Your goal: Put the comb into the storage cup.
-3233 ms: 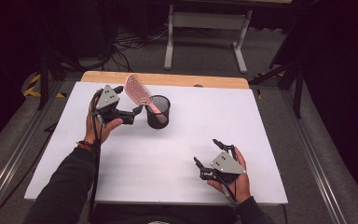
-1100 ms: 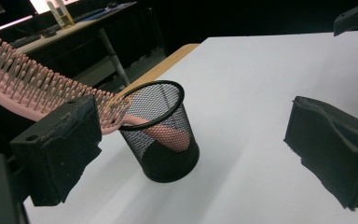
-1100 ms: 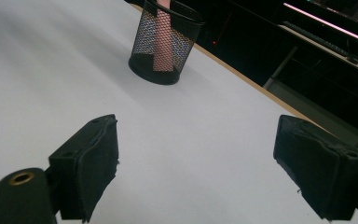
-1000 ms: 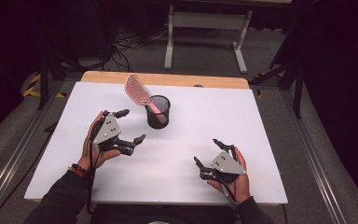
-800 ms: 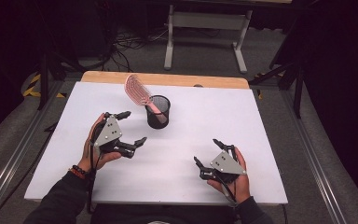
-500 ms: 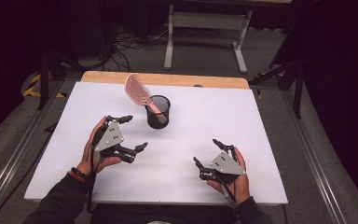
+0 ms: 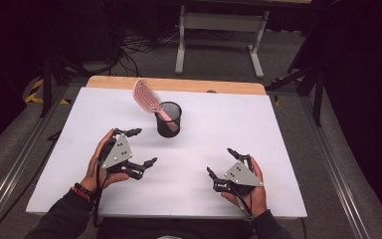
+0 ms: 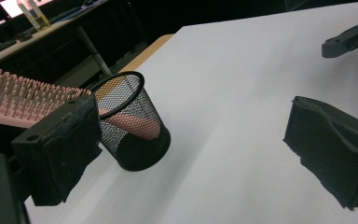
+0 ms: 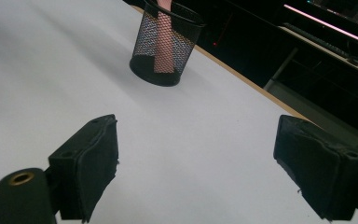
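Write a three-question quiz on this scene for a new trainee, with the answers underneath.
1. True or false: the pink hairbrush lies flat on the white table.
2. Which of these holds the brush's handle? A) the left gripper B) the black mesh cup C) the right gripper
3. Fill in the gap: both grippers have their jaws ____ and hold nothing.

Key
1. False. It stands handle-down in the cup, with its bristled head leaning out over the rim towards the table's far left.
2. B. Both grippers are on the near side of the cup, apart from it.
3. Open.
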A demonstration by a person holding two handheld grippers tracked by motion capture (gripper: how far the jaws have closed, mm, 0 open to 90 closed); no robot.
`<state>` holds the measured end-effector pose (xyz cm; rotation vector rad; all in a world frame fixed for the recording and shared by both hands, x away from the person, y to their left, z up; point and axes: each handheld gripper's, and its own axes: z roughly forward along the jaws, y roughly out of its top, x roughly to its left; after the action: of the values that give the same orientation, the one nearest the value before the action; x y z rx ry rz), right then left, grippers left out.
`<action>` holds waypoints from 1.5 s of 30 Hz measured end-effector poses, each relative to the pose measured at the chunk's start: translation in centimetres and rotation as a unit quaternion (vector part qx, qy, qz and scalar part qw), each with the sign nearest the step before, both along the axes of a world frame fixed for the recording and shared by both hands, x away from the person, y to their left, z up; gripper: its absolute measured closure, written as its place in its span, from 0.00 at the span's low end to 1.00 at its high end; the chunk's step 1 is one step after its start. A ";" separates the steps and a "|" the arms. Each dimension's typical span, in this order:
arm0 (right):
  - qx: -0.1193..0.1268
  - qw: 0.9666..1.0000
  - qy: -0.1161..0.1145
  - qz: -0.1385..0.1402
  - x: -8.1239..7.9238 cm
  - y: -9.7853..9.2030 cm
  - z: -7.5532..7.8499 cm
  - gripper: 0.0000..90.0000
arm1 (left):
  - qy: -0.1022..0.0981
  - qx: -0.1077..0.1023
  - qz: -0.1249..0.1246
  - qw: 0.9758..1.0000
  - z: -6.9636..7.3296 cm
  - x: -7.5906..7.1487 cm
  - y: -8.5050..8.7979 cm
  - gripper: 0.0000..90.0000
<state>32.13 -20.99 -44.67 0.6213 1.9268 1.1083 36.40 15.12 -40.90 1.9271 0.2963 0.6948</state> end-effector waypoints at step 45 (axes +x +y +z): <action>-0.004 1.000 -0.014 0.005 -0.3 -0.2 0.3 0.16 | 0.009 0.016 0.030 0.999 -3.8 -2.0 4.8 0.05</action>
<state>31.87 -21.17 -44.36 0.5897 1.9104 1.1102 34.45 19.92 -44.66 1.9630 0.3576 0.7265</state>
